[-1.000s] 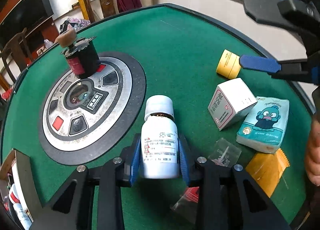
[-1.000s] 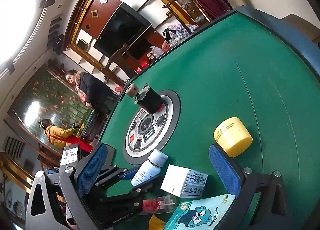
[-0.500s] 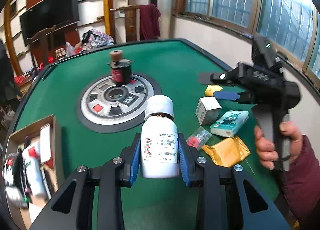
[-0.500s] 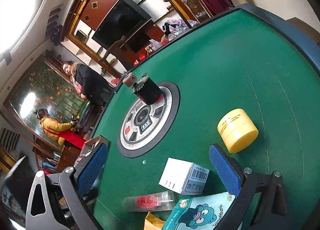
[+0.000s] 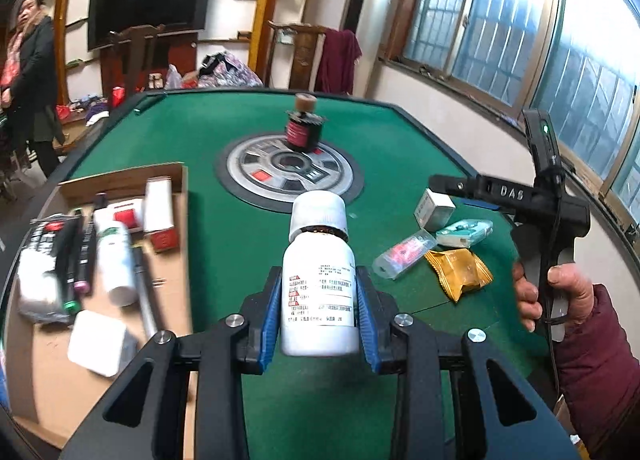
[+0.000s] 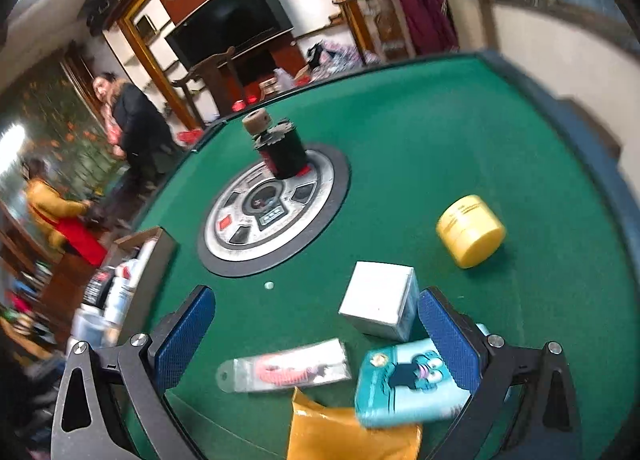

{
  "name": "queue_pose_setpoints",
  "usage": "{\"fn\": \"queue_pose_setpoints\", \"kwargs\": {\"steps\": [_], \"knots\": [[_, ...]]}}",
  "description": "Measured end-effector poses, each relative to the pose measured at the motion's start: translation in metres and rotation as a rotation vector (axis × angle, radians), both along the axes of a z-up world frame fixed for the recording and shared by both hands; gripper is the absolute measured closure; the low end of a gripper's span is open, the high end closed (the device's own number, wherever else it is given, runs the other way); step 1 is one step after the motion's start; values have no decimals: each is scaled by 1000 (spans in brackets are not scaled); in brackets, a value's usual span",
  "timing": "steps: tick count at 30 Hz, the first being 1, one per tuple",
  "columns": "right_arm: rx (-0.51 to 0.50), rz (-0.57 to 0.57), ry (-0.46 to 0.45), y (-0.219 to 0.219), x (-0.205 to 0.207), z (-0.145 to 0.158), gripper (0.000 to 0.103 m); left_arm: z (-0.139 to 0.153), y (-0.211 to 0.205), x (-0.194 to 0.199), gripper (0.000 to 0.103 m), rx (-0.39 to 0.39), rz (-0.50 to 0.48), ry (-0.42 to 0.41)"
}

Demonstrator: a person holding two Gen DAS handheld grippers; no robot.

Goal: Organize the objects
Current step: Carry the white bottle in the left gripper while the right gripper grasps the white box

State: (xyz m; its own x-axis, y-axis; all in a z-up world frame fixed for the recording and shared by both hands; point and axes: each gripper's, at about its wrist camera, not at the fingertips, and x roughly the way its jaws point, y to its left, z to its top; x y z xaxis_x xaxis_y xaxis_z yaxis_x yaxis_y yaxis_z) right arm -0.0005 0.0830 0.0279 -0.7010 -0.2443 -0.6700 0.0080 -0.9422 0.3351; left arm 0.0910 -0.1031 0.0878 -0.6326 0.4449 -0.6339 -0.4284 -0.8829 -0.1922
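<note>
My left gripper (image 5: 318,312) is shut on a white pill bottle (image 5: 319,284) with a white cap, held upright above the green table (image 5: 192,127). A cardboard box (image 5: 100,284) with several items lies to its left. My right gripper (image 6: 316,336) is open and empty, hovering over a white carton (image 6: 378,300), a teal tissue pack (image 6: 404,388), a clear packet with red contents (image 6: 284,370) and a gold pouch (image 6: 344,432). A yellow jar (image 6: 470,230) lies on its side farther right. The right gripper also shows in the left wrist view (image 5: 452,189).
A round control panel (image 5: 290,171) sits in the table's middle with a black and red cup (image 5: 302,131) on it. The box also shows in the right wrist view (image 6: 132,272). People stand beyond the table's left side (image 6: 132,127).
My left gripper has lifted the pill bottle off the table and swung left, bringing the cardboard box into view. My right gripper has shifted over the loose items.
</note>
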Motion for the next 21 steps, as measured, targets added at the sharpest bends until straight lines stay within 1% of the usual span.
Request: {"fn": "queue_pose_setpoints", "kwargs": {"steps": [1,5,7,8,12,14,16,17,18,19,20,21], "knots": [[56,-19,9,-3,3,5,0,2,-8,4,70,25,11,7],[182,-110,24,2,8,17,0,0,-28,8,70,110,27,0],[246,-146,-21,5,4,16,0,-2,-32,7,70,126,22,-8],[264,-142,-46,5,0,15,0,-3,-32,7,70,129,22,-6],[324,-142,-68,-8,-7,14,1,-5,-40,6,70,152,13,-7],[381,-151,-101,-18,-15,8,2,-7,-42,5,70,155,13,-14],[418,-143,-129,-27,-24,-1,13,-9,-46,3,70,154,17,-21],[428,-138,-149,-30,-29,-6,33,-10,-49,3,70,155,22,-22],[424,-131,-170,-32,-33,-11,62,-10,-51,3,70,158,24,-23],[411,-120,-196,-33,-37,-16,65,-11,-54,4,70,162,30,-24],[405,-115,-208,-35,-38,-19,65,-11,-56,4,70,165,36,-25],[413,-116,-201,-37,-38,-20,65,-12,-58,4,70,169,43,-25]]}}
